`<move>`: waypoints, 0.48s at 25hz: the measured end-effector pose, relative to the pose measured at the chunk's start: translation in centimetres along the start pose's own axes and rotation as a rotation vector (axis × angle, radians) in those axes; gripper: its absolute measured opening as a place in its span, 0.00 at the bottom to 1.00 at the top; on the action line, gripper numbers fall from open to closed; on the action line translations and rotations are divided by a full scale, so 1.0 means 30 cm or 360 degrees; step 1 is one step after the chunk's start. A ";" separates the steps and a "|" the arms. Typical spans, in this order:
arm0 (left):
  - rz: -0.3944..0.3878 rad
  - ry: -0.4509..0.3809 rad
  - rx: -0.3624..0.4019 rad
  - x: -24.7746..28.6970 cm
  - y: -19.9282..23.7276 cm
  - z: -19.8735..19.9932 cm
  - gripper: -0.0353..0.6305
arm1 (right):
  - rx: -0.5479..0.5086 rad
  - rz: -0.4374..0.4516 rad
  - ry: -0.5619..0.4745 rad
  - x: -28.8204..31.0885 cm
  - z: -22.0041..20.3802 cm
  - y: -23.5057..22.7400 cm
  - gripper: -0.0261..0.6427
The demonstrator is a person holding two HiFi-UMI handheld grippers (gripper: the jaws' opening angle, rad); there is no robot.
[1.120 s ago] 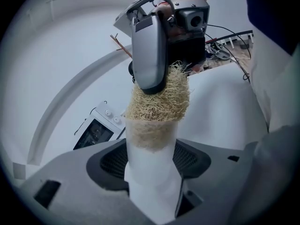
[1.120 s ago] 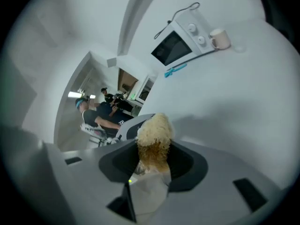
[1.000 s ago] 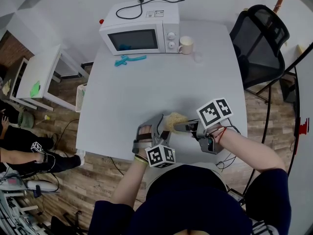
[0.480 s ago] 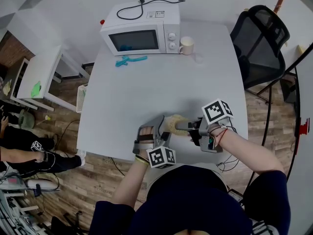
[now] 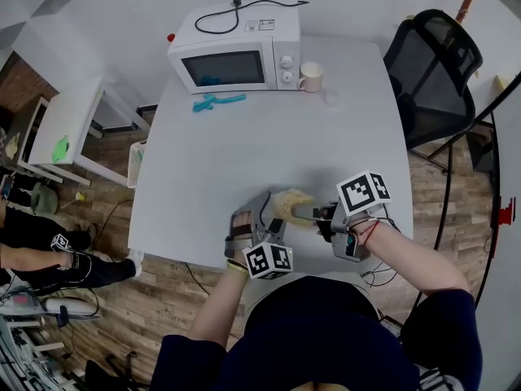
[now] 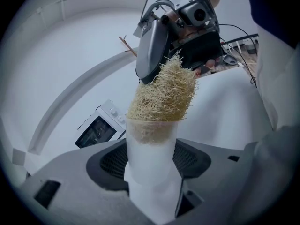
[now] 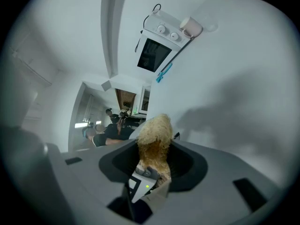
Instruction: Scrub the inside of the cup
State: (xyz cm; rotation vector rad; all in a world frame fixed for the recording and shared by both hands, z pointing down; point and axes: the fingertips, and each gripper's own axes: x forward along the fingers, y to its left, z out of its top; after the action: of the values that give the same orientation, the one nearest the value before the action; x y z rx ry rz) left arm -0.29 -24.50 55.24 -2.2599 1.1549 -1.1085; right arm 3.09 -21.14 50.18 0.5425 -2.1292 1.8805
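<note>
A translucent white cup [image 6: 151, 158] sits between the jaws of my left gripper [image 6: 151, 175], which is shut on it. The cup's mouth points away from that camera. A tan loofah scrubber [image 6: 164, 95] is pushed into the cup's mouth, its lower end showing through the wall. My right gripper [image 6: 154, 50] is shut on the scrubber's far end. In the right gripper view the loofah [image 7: 153, 135] sticks out from between the jaws of my right gripper [image 7: 152, 172]. In the head view both grippers meet over the table's near edge, left gripper [image 5: 267, 212], loofah [image 5: 291, 202], right gripper [image 5: 305, 212].
A white microwave [image 5: 234, 54] stands at the far end of the grey table [image 5: 244, 145]. A cream mug [image 5: 310, 76] is at its right and a teal tool [image 5: 216, 100] lies in front of it. A black office chair [image 5: 431, 63] is at the right, a small white side table [image 5: 69, 120] at the left.
My right gripper has rolled a little with the loofah in the cup's mouth, its marker cube shifting slightly right. The left gripper and the cup have stayed in place.
</note>
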 end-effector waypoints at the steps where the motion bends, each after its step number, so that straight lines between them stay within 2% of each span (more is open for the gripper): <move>1: 0.0002 -0.0016 -0.0055 0.000 0.003 0.001 0.48 | -0.0021 0.0012 -0.0011 -0.005 0.002 0.007 0.30; 4: 0.0000 -0.0061 -0.0235 0.000 0.011 -0.004 0.48 | -0.0096 0.0059 -0.0051 -0.019 0.009 0.036 0.29; 7: -0.0016 -0.0101 -0.0360 0.003 0.002 -0.009 0.48 | -0.0180 0.0093 -0.0104 -0.030 0.020 0.061 0.30; 12: -0.0082 -0.0141 -0.0626 0.016 -0.036 -0.030 0.48 | -0.0292 0.0099 -0.0151 -0.045 0.011 0.071 0.30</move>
State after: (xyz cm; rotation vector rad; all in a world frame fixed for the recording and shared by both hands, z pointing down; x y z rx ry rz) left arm -0.28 -24.23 56.70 -2.6145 1.3841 -0.8449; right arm 3.40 -21.10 47.67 0.5411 -2.3746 1.6976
